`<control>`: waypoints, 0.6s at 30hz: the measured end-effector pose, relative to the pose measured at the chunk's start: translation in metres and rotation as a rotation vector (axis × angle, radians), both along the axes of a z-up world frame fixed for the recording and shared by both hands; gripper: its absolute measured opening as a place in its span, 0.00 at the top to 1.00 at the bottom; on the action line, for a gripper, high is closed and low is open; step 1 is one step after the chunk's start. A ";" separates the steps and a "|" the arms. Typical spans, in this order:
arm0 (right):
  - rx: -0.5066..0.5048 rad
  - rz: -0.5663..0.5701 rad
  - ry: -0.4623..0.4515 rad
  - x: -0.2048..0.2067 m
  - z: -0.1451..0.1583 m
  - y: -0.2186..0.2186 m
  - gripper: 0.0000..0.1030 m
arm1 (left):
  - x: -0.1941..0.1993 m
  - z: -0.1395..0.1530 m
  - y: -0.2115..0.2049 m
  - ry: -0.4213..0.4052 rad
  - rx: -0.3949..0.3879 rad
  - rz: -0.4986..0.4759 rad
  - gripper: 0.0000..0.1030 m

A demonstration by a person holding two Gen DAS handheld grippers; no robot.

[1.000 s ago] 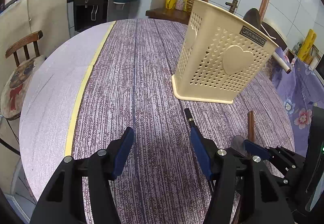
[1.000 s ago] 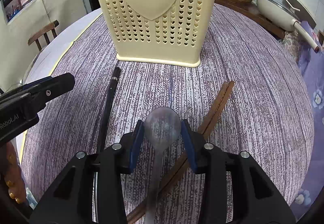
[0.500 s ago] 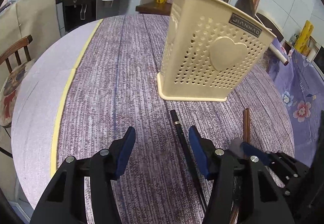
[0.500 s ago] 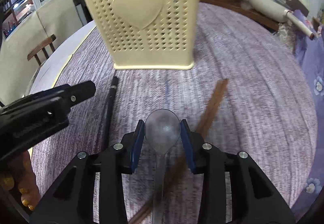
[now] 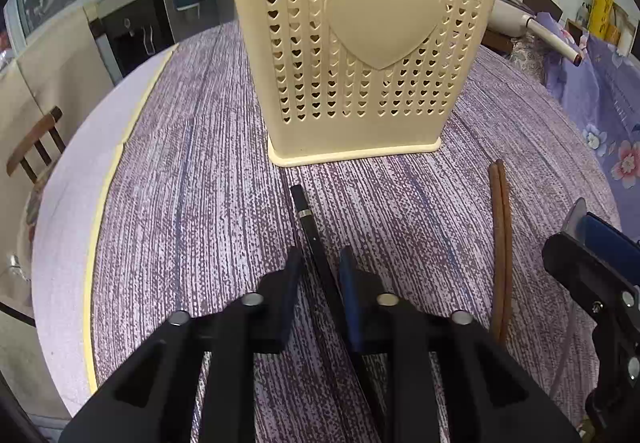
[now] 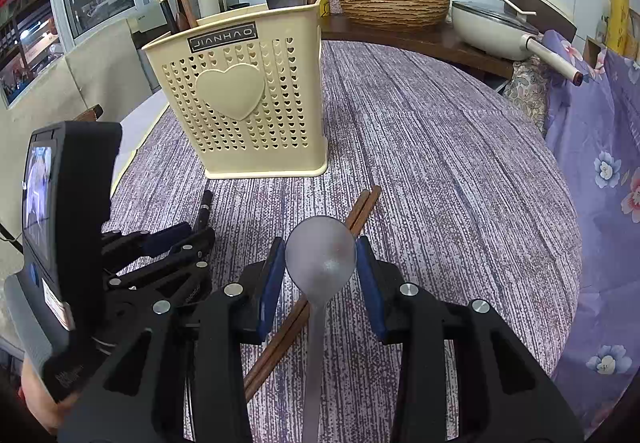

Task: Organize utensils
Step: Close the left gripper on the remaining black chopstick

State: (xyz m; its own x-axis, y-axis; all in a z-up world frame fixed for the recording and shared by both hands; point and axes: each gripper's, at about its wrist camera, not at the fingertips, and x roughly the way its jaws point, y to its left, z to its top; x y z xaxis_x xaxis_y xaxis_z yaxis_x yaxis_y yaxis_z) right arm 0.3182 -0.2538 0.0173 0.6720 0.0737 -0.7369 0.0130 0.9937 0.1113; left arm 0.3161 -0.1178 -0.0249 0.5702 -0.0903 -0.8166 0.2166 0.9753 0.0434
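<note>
Black chopsticks (image 5: pixel 316 243) lie at six o'clock of the cream holder (image 5: pixel 360 55), the left gripper (image 5: pixel 320 271) closing its jaws on them. The right gripper (image 6: pixel 320 263) clamps a translucent spoon (image 6: pixel 320 255). An off-centre pinch could let one chopstick slip out during lifting.

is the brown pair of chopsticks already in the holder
No, the brown chopsticks lie flat on the table, beside the holder.

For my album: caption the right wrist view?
Right gripper holds a spoon before the utensil basket.
</note>
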 end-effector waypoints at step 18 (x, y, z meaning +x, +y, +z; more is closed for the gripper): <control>0.127 0.025 -0.043 -0.001 0.020 -0.014 0.64 | -0.004 0.062 0.032 -0.110 -0.219 0.025 0.92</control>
